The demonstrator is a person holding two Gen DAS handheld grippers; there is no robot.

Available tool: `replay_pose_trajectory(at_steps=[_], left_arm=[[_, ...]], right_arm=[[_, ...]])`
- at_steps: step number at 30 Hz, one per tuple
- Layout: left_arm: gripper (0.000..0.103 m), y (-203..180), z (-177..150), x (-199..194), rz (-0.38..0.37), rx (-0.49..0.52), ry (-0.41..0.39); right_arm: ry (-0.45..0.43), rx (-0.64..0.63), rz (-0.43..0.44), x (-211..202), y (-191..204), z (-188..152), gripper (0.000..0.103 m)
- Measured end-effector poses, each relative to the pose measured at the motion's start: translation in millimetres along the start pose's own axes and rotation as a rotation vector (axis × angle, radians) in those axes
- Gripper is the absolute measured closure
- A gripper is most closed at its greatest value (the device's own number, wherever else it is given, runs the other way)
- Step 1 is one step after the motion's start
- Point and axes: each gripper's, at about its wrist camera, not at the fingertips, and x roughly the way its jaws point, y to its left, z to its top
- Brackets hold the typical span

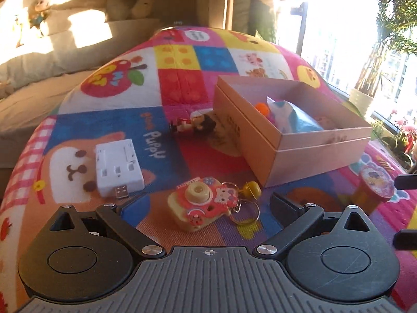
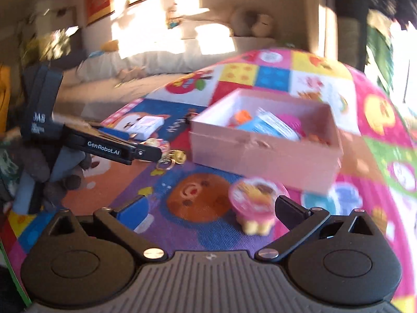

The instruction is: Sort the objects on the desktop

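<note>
A patchwork cartoon mat [image 1: 182, 83] covers the table. On it rest an open cardboard box [image 1: 263, 140], a white adapter [image 1: 118, 168], a small figurine [image 1: 194, 125], a toy camera keychain [image 1: 206, 203] and a pink-lidded cup [image 1: 374, 189].

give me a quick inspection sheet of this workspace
surface: colourful cartoon mat over the table
job's things: open cardboard box already holding items; toy camera keychain, white usb adapter, small figurine and sealed snack cup lie outside it
clutter: nothing seen
grippers: left tool open around the keychain, not touching; right tool open, the cup between its fingers, ungripped
cables: nothing seen
surroundings: sofa with plush toys, sunlit window, plants
</note>
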Motion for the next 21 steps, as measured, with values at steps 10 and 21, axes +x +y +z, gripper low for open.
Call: replay_pose_trajectory(at_steps=[10, 21], left_arm=[[0.001, -22.3, -16.7, -21.5, -0.346, 0.032, 0.065], [0.03, -53.5, -12.9, 0.8, -0.02, 0.1, 0.082]], right_arm=[[0.045, 0.156, -0.09, 8.0, -38.2, -23.5, 0.0], [0.109, 0.067, -0.077, 18.9, -24.0, -26.6, 0.0]])
